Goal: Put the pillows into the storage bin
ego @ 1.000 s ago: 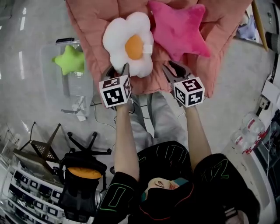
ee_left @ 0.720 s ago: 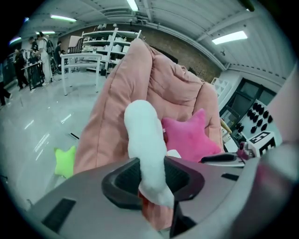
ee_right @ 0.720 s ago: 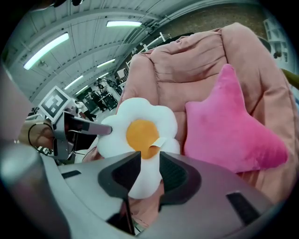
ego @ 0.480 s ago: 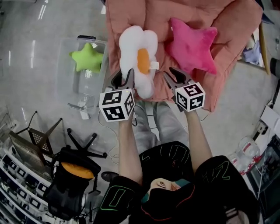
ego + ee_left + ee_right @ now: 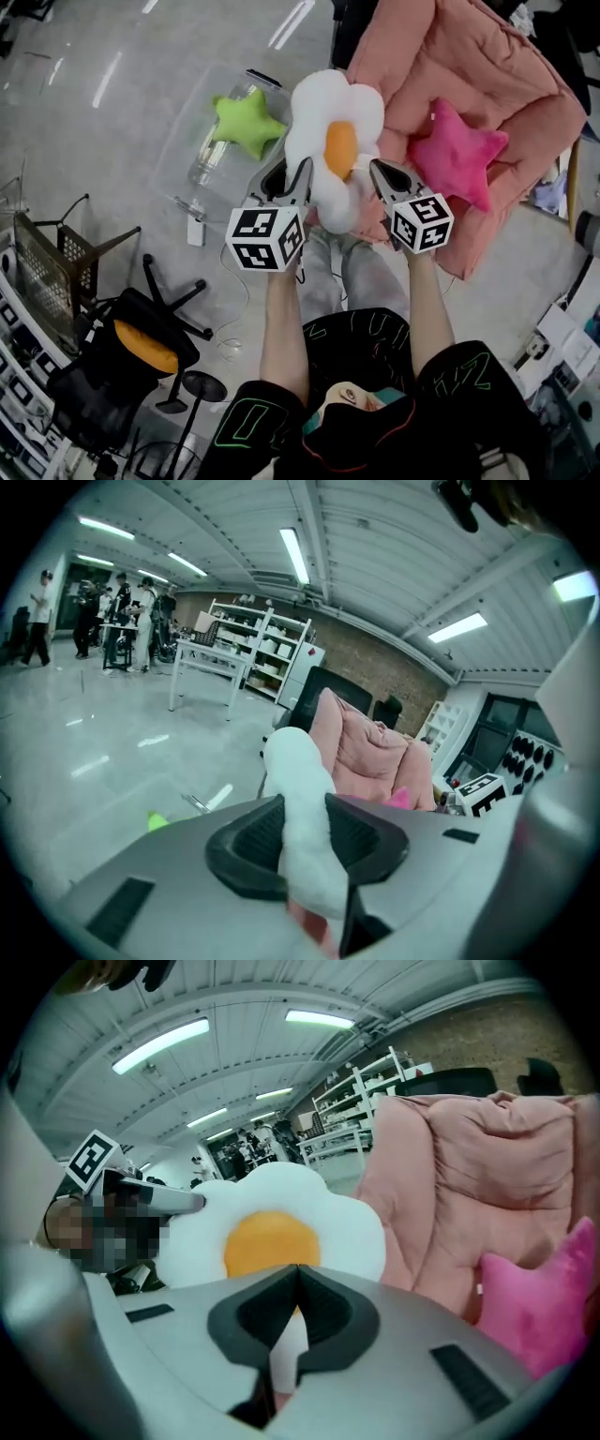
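Left claw [image 5: 292, 178] gripping flower pillow [image 5: 328, 112], right claw [image 5: 382, 174] perhaps pinching tag [image 5: 287, 1349], forearms [image 5: 281, 328] outstretched.

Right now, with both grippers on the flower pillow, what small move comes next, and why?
Probably carry it left, over the open storage bin: the left gripper pinches a petal of the flower pillow, and the right gripper has just closed on its edge.

White flower pillow [image 5: 328, 105] with orange centre [image 5: 339, 150]; pink star pillow [image 5: 457, 155]; green star pillow [image 5: 246, 125].
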The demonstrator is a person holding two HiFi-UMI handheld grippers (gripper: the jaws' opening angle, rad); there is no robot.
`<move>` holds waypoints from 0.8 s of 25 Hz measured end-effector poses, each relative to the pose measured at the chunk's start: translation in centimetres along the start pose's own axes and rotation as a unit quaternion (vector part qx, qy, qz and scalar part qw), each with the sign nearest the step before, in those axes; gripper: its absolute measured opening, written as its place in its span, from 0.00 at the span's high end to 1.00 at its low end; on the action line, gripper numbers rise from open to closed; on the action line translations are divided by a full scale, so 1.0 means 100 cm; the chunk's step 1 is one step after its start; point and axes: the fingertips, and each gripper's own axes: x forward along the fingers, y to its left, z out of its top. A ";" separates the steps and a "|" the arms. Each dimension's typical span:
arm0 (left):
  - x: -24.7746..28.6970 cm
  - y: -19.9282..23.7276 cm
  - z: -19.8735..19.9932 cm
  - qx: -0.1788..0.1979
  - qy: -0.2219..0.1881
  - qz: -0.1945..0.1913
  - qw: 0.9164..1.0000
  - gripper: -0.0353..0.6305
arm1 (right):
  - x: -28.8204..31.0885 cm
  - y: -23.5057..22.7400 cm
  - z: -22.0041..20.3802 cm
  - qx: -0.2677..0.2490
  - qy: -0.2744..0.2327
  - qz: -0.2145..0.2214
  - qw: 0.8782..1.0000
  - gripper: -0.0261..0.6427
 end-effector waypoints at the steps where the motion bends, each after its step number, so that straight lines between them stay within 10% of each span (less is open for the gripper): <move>1: -0.011 0.011 0.006 -0.006 -0.011 0.005 1.000 0.78 | 0.008 0.012 0.007 -0.008 0.000 0.007 1.000 0.95; 9: -0.088 0.112 0.038 -0.040 -0.079 0.075 0.993 0.78 | 0.070 0.097 0.043 -0.063 0.014 0.062 0.996 0.95; 20: -0.145 0.236 0.009 -0.045 -0.058 0.171 0.983 0.72 | 0.100 0.173 0.051 -0.113 0.045 0.107 0.987 0.95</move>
